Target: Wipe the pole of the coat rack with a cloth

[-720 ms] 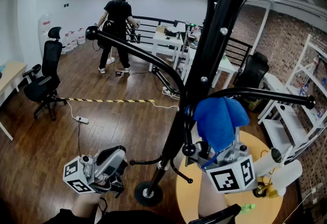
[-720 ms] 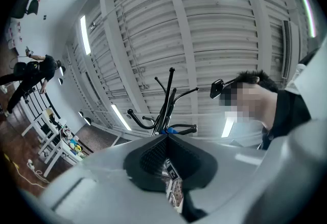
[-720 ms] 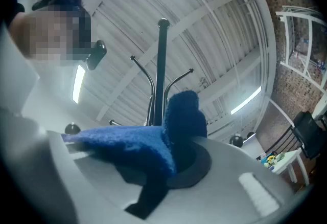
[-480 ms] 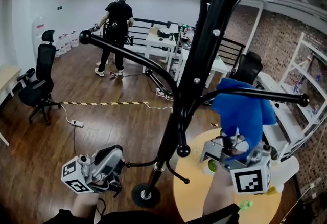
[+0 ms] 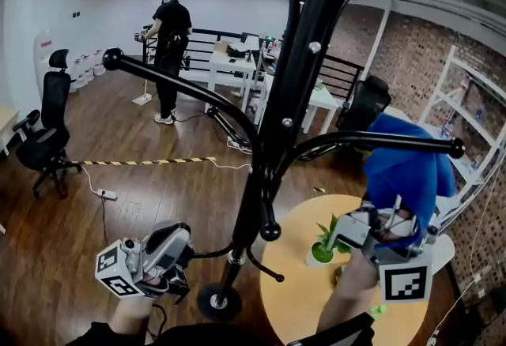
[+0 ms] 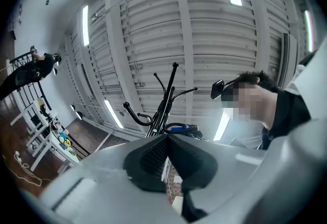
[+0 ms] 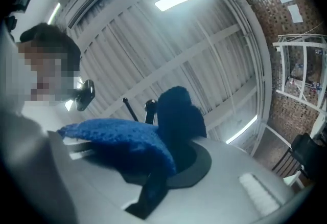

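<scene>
Moved: right gripper (image 5: 389,214) with blue cloth (image 5: 403,167) has swung right, clear of the pole (image 5: 285,99) | jaws: right clenched on blue cloth; left gripper (image 5: 178,246) closed, empty, low left of pole | advice: wrap cloth against pole, stroke lengthwise.

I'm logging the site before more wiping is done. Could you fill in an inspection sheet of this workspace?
Surface: wooden floor; round yellow table beside the rack's base.
Job's things: black coat rack pole, upright; blue cloth held to its right, off the pole.
Clutter: small potted plant on the table.
Grippers: left gripper fingers together, empty; right gripper shut on the blue cloth.
Cables: power strip with cord on the floor.
Surroundings: person standing by the railing; office chair; hazard tape; white shelving.
</scene>
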`<state>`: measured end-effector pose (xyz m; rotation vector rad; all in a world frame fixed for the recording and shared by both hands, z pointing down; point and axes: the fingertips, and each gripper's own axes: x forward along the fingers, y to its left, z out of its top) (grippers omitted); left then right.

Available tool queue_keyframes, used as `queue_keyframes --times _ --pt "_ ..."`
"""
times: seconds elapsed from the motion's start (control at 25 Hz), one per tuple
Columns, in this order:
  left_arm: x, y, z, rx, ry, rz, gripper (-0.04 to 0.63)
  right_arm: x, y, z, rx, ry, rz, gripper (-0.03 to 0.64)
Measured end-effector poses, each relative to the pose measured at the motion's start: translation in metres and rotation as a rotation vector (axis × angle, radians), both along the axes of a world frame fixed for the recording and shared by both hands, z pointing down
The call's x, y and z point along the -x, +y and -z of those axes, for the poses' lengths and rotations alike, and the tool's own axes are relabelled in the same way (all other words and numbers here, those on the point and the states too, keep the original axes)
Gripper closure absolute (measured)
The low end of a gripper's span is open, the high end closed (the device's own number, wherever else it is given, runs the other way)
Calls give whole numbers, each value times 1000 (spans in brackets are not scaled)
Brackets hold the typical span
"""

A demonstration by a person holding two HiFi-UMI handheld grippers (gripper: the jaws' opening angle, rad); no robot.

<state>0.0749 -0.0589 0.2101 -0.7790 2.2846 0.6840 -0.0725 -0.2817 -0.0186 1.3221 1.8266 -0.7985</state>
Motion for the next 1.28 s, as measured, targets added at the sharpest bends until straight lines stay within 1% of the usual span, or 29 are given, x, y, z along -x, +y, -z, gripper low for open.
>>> queue_keyframes --times 0.16,0.32,0.4,0.52,0.6,0.64,0.76,0.84,0.92,1.0,1.04,1.08,1.12,1.16,1.28 --pt "-7 8 -3 -6 6 38 601 2 44 -22 -114 10 39 604" --pt "-10 14 -8 -16 20 65 601 4 101 -59 -290 17 76 604" --pt "-11 15 -8 -20 25 72 601 3 120 -81 -366 18 82 604" --pt "-11 14 -10 -22 35 78 601 -3 129 -120 -470 -15 23 604" --pt "-9 15 -12 -28 36 77 601 -5 133 -154 -575 -26 -14 604" --pt "-8 15 -12 -32 37 76 601 -4 134 -175 -634 -13 -12 604" --pt "-5 12 -16 -35 48 67 601 -2 137 -250 -851 23 0 604" --pt "-2 11 -19 -39 55 61 601 -6 138 -303 -1040 12 2 604" --pt "-2 12 -22 -46 61 56 601 -20 140 -360 -1283 -37 33 604" --pt "-1 13 -24 -51 67 47 601 -38 146 -409 -1516 -118 59 601" --pt "1 12 -24 -54 69 40 601 -41 147 -426 -1600 -147 49 598" --pt "3 11 -24 -58 68 32 601 -41 146 -437 -1655 -154 31 597" --pt "4 9 -24 -60 67 24 601 -39 142 -443 -1680 -138 20 597" --pt "6 8 -23 -60 65 14 601 -37 136 -443 -1678 -104 20 597" --pt "12 4 -23 -57 66 -10 601 -29 113 -429 -1624 4 38 597"
